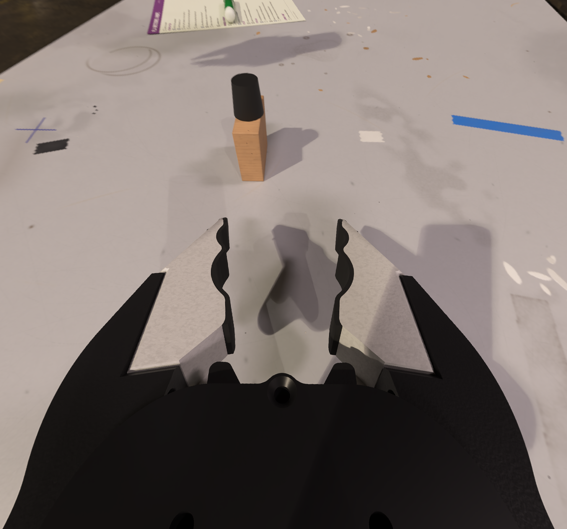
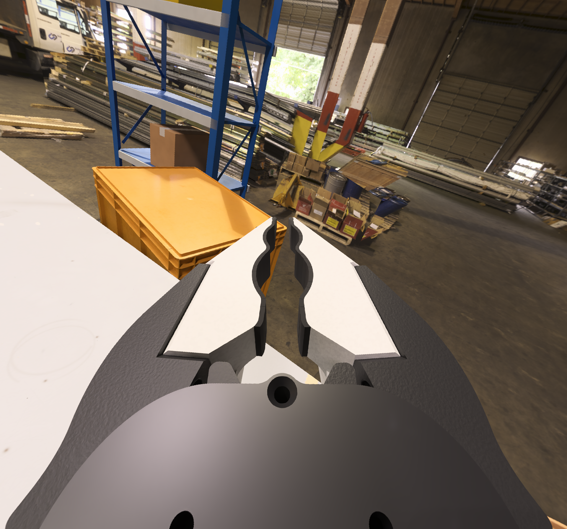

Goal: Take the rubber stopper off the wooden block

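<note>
The rubber stopper (image 1: 246,97) is a black tapered plug, narrower at its top, sitting on the wooden block (image 1: 250,149), its base overhanging the block's near edge slightly. The block is a pale upright prism standing on end on the grey table (image 1: 122,207), roughly mid-surface. Only the left wrist view shows these 2 things. Beyond the block lies a printed sheet (image 1: 199,12) with a purple edge, and a green-and-white marker (image 1: 229,5) rests on it. Right of the block are a white tape patch (image 1: 371,136) and, farther right, a blue tape strip (image 1: 506,127); left of the block is a black tape patch (image 1: 51,146).

The left gripper (image 1: 282,222) hovers above the table, short of the block and aimed at it, its jaws spread wide and empty.

The right wrist view shows neither block nor stopper. The right gripper (image 2: 282,221) points out past the table's edge toward an orange crate (image 2: 181,207) and blue shelving (image 2: 190,69) in a warehouse. Its fingers stand nearly together with a narrow gap at the tips, holding nothing.
</note>
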